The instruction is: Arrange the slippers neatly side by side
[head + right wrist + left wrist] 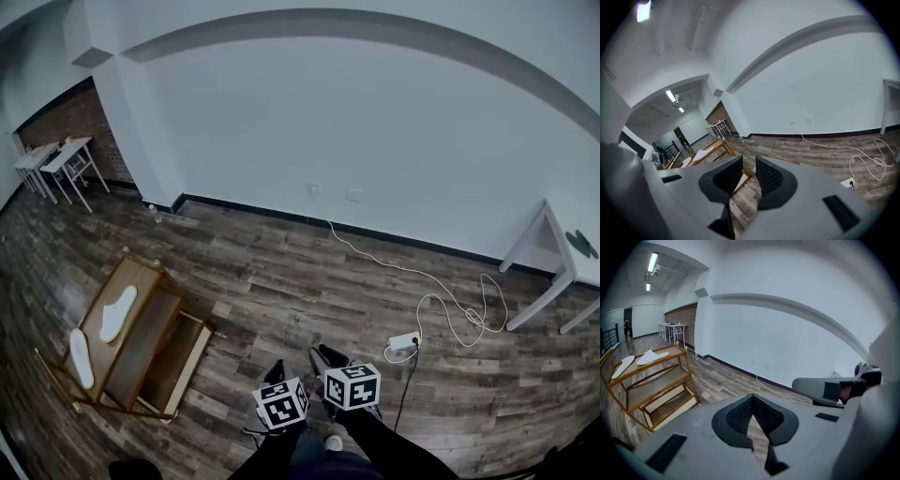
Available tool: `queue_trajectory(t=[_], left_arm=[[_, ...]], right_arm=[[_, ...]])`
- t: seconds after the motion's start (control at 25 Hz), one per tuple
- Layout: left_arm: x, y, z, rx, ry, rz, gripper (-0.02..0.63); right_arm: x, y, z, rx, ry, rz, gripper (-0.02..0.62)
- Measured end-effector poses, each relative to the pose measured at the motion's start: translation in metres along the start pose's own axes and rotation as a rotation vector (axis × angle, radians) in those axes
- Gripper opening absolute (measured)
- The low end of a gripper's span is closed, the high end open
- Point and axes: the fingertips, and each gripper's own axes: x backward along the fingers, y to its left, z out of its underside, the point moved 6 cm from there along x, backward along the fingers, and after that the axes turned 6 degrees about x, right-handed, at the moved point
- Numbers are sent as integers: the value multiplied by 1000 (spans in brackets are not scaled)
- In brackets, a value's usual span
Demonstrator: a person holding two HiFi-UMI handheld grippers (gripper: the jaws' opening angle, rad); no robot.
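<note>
The task looks barely begun: one white slipper [119,312] and the other slipper [82,357] lie seemingly staggered on the wooden rack [141,275], well apart from the left gripper [752,398], fingers pressed together, and the right gripper [748,166], fingers spread, both empty.

Cool, dim, even light from ceiling tubes [652,262]; fisheye bends edges, corners dark.

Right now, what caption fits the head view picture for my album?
Two white flat slippers lie apart on a brown wooden shoe rack; left gripper and right gripper hover empty.
</note>
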Motion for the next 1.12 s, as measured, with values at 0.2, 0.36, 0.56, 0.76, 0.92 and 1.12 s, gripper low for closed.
queue_trajectory(t=[0.2, 0.36, 0.56, 0.76, 0.92, 1.12], left_arm=[[-16, 32, -28, 32, -15, -41, -2], [-25, 63, -58, 72, -56, -81, -2], [-18, 112, -73, 135, -95, -150, -2], [4, 166, -75, 200, -125, -242, -2], [30, 203, -68, 310, -181, -348, -2], [58, 237, -56, 423, -237, -474, -2]], right_arm=[[-43, 13, -22, 31, 14, -38, 83], [-82, 36, -44, 77, 21, -93, 84], [-126, 80, -53, 145, 57, -183, 83], [-157, 136, -52, 208, 97, -291, 83], [-176, 182, -45, 290, 151, -408, 83], [-193, 233, -34, 383, 207, -553, 84]])
